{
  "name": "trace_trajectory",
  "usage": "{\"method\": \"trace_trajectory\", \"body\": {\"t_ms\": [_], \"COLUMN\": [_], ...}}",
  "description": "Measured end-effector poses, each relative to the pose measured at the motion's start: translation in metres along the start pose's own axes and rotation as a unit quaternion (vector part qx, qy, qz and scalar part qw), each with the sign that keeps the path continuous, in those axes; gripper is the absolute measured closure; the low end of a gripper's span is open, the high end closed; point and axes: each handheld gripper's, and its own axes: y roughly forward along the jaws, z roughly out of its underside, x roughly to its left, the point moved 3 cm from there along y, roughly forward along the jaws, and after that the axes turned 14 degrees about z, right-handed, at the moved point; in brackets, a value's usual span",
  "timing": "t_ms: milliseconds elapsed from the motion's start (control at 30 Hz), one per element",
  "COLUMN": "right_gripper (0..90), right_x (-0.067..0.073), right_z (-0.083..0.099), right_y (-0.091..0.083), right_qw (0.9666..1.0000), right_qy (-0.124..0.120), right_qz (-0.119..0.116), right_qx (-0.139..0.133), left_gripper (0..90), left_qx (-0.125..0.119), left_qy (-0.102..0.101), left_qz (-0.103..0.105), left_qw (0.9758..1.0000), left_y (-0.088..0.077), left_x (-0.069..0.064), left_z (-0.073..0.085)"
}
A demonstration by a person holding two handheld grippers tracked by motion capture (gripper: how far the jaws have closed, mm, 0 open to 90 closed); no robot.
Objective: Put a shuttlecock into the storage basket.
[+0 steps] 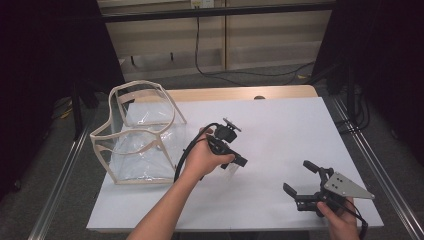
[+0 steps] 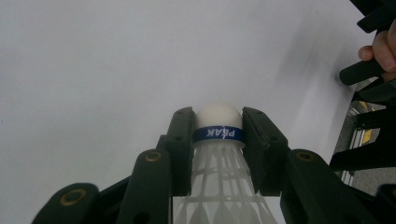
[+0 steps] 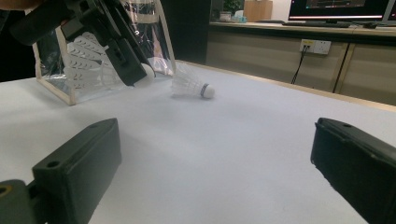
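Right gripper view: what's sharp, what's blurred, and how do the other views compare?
Right gripper view: its own jaws are soft, the lying shuttlecock fairly sharp. Left gripper view: held shuttlecock crisp, white tabletop evenly lit. High view: dark surroundings, bright table.

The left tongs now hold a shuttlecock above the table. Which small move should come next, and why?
Probably carry it toward the clear bag. The left tongs grip a shuttlecock by its blue-banded base, cork tip forward, just above the white table. The bag stands open nearby, so it looks like the goal. A second shuttlecock lies on the table, and the right tongs rest open.
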Motion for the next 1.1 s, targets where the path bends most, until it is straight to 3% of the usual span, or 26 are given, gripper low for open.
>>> {"method": "trace_trajectory", "body": {"t_ms": [833, 1100], "right_gripper": [1.4, 1.4], "right_x": [0.001, 0.001], "right_z": [0.0, 0.0], "right_y": [0.0, 0.0], "right_qw": [1.0, 1.0], "right_qy": [-0.001, -0.001], "right_qz": [0.0, 0.0], "right_qx": [0.0, -0.001], "left_gripper": [65.3, 65.3], "left_qx": [-0.011, -0.018], "left_qy": [0.012, 0.006], "left_qz": [-0.002, -0.005], "left_qw": [0.9999, 0.9998], "left_y": [-0.038, -0.047], "left_x": [-0.014, -0.014], "left_z": [-0.016, -0.02]}}
